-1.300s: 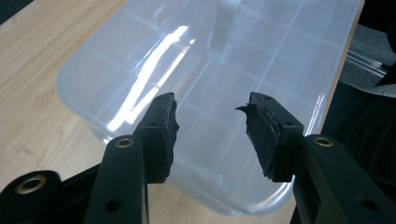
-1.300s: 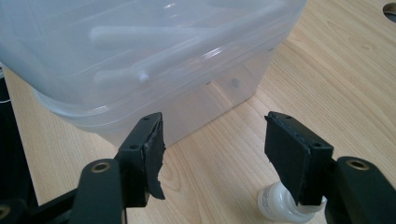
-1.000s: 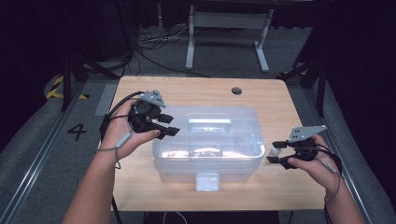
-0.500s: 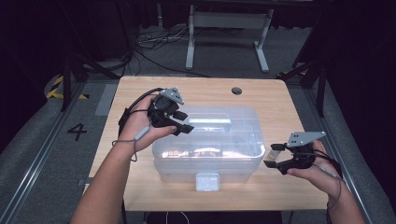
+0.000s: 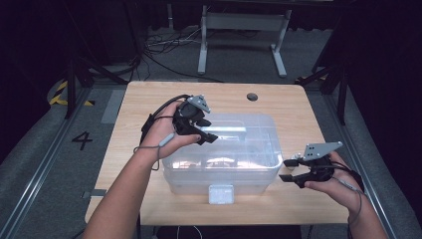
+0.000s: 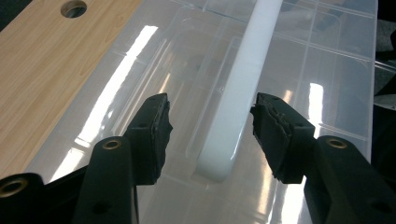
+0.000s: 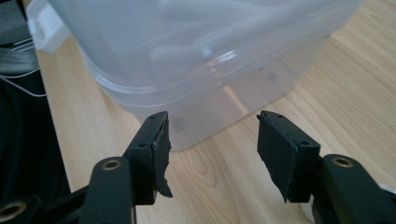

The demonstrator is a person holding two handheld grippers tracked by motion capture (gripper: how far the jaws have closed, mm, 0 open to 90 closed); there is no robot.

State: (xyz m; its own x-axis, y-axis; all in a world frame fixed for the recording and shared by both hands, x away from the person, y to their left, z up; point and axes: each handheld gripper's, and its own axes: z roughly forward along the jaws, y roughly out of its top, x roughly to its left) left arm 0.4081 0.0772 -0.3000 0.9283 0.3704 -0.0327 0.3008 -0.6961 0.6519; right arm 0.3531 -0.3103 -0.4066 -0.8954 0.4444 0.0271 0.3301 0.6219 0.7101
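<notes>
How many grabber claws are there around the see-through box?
2. The left gripper is above the clear box's lid, jaws open on either side of the white handle. The right gripper is beside the box's right end, open, touching nothing.

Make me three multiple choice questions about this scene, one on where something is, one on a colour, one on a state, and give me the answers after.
1. Where is the left gripper?
A. Over the bin's lid
B. On the floor
C. Beside the table's hole

2. What colour is the handle on the lid?
A. Red
B. White
C. Black

3. How do the right gripper's jaws stand?
A. Shut on the latch
B. Shut on a cable
C. Open, nothing between them

Answers: 1 A, the high view shows it above the bin, its own view looks down on the lid. 2 B, the handle is plainly white. 3 C, its own view shows bare table between the pads.
</notes>
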